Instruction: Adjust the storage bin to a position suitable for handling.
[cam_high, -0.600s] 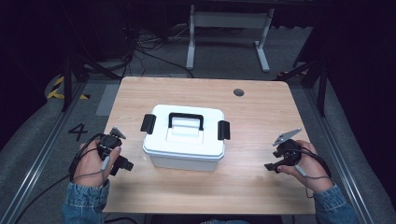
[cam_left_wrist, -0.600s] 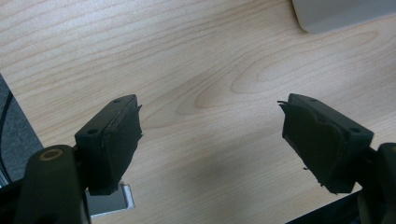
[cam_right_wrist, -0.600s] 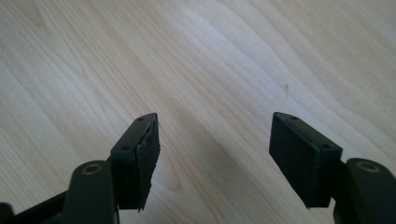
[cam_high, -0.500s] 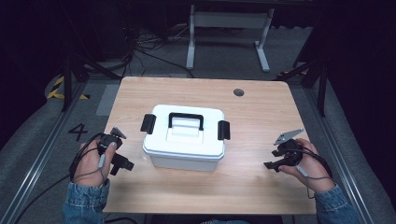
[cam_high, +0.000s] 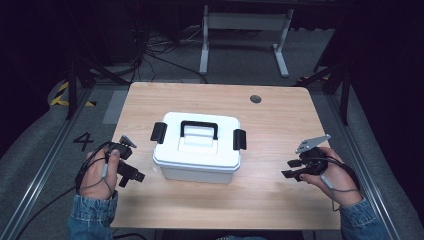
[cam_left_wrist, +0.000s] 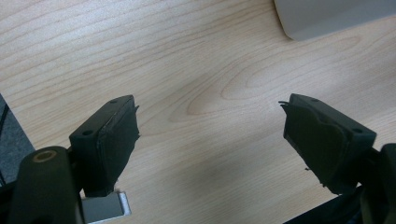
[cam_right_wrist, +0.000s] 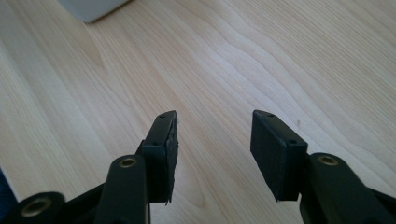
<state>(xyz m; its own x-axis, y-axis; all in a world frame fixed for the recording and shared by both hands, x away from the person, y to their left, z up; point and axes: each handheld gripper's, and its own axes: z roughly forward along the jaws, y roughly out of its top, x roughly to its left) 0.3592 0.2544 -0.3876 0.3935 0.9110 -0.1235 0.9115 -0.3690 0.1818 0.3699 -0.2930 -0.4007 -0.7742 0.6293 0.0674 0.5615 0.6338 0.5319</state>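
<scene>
A white lidded box (cam_high: 197, 150) with a black handle (cam_high: 199, 128) and a black latch at each end stands shut in the middle of the wooden table (cam_high: 280, 125). My left gripper (cam_high: 132, 178) is held low over the table just left of the box, open and empty. In the left gripper view its jaws (cam_left_wrist: 210, 105) are spread wide over bare wood, with a corner of the box (cam_left_wrist: 327, 16) at the top right. My right gripper (cam_high: 290, 169) hovers to the right of the box, open and empty. The right gripper (cam_right_wrist: 215, 116) view has a box corner (cam_right_wrist: 91, 8) at the top left.
A dark round hole (cam_high: 255, 99) sits in the tabletop at the far right. A white metal frame (cam_high: 245, 22) and loose cables (cam_high: 160, 50) lie on the floor beyond the table. A floor rail (cam_high: 35, 180) and a painted "4" (cam_high: 82, 141) are on the left.
My left hand has drifted slightly toward the table's near edge with its gripper still open. The right hand and the box have barely moved.
</scene>
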